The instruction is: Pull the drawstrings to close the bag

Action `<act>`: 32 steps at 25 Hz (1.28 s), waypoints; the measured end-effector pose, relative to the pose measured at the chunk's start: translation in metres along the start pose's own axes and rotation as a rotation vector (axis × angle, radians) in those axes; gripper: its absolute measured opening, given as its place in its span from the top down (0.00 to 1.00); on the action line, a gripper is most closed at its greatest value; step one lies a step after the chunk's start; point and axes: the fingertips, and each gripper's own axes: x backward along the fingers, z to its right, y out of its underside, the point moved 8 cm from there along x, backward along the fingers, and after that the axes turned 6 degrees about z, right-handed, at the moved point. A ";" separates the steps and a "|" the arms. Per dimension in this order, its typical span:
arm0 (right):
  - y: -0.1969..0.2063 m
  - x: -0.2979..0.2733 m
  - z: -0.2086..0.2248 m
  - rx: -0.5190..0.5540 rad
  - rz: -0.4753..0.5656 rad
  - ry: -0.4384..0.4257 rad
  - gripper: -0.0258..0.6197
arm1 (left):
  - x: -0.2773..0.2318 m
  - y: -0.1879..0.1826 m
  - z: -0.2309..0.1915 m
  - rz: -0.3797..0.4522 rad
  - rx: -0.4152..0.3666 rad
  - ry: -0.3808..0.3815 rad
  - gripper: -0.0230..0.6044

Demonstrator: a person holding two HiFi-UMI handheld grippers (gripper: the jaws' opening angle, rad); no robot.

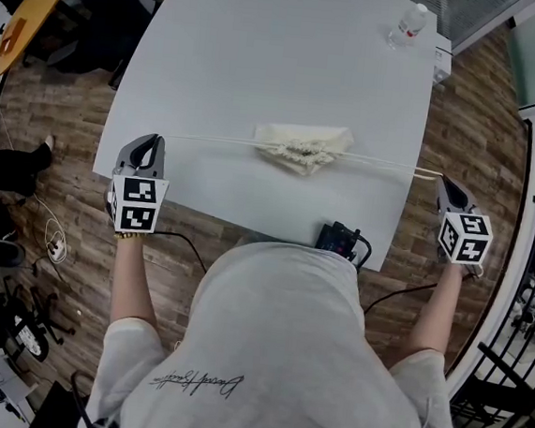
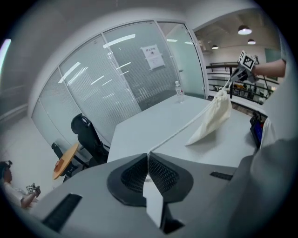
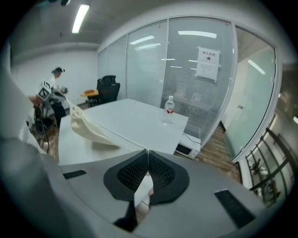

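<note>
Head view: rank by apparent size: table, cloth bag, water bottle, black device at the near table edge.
1. table
2. cloth bag
3. black device and water bottle: these look about alike. The bottle stands farther from the camera, so I won't rank them.

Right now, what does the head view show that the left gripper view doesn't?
Head view only: the left gripper seen from outside, with its marker cube.
Left gripper view only: its jaws seen close up, shut on the taut drawstring, and a paper notice on the glass wall.
Both: the bag, the white table, the water bottle and the right gripper.
</note>
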 end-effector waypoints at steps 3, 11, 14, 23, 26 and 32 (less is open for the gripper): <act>0.003 0.011 0.004 -0.007 -0.014 -0.093 0.92 | 0.009 0.005 -0.013 -0.023 0.050 0.082 0.94; 0.007 0.008 0.012 -0.098 0.002 -0.029 0.92 | 0.006 0.002 -0.020 0.022 0.025 0.044 0.94; 0.007 0.009 0.013 -0.084 0.013 0.038 0.92 | 0.007 0.002 -0.022 0.030 0.034 0.007 0.94; -0.005 0.038 0.040 -0.129 0.070 0.093 0.92 | 0.024 0.001 -0.040 0.014 0.031 0.015 0.95; -0.014 0.034 0.043 -0.122 0.088 0.095 0.92 | 0.025 -0.006 -0.049 0.058 0.105 -0.007 0.95; -0.001 0.031 0.041 -0.151 0.084 0.141 0.88 | 0.027 0.006 -0.048 0.048 0.133 -0.046 0.94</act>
